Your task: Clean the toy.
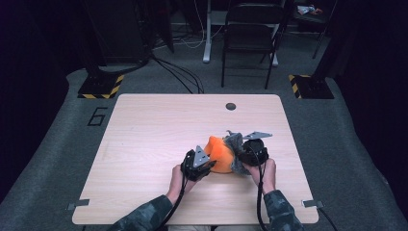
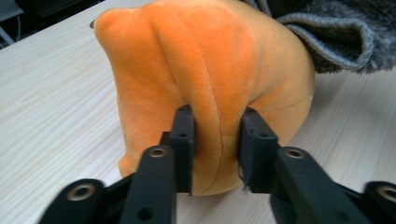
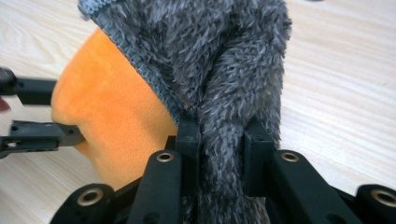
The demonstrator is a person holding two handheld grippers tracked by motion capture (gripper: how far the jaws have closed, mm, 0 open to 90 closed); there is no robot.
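The table (image 1: 144, 144) is pale wood with rounded corners, and everything is bunched up nearer its front edge, a bit right of the middle. Two forearms in camo sleeves (image 1: 144, 216) are brought in over that front edge, angled toward each other, so the hands end up facing one another with the stuff squeezed between them.

The orange plush toy (image 1: 220, 153) is sat on the table between the two hands, with the fuzzy grey hat (image 1: 235, 144) pulled partway over its right side and top.

The left hand (image 1: 177, 179) is held low, wrist close to the tabletop, and the left gripper (image 2: 217, 140) is pointed roughly level and to the right at the toy. A fold of the orange plush is pinched between its jaws, pads pressed right into the fabric.

The right hand (image 1: 267, 173) is held a little higher, with the right gripper (image 3: 219, 140) aimed leftward. A bunched strip of the grey hat is clamped between its jaws, with the fuzz squashed in tight.
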